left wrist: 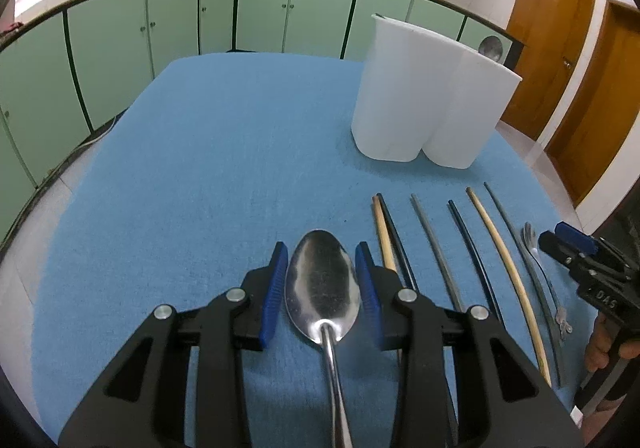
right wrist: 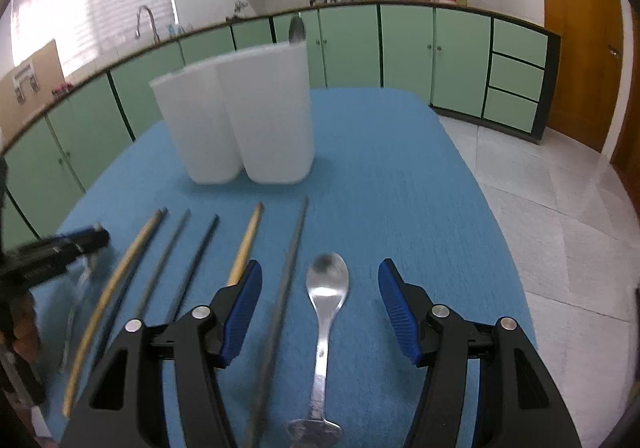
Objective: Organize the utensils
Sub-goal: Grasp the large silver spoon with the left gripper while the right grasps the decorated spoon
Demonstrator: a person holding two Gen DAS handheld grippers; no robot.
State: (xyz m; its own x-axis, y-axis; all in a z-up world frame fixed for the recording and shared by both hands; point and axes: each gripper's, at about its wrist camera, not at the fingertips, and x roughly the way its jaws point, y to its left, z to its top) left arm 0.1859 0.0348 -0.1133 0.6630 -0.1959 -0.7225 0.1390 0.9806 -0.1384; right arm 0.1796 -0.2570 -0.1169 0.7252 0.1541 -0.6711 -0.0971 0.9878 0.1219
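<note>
Two grippers: left gripper (left wrist: 322, 280) clamped on large spoon (left wrist: 322, 288); right gripper (right wrist: 320, 308) spread wide over small spoon (right wrist: 326, 288), not touching.

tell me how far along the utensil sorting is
Early on. Done: one spoon already stands in the white holder. In hand: the left gripper has its fingers at either side of the large spoon; contact is unclear. The right gripper hangs open over the small spoon. Left: six chopsticks on the blue cloth.
</note>
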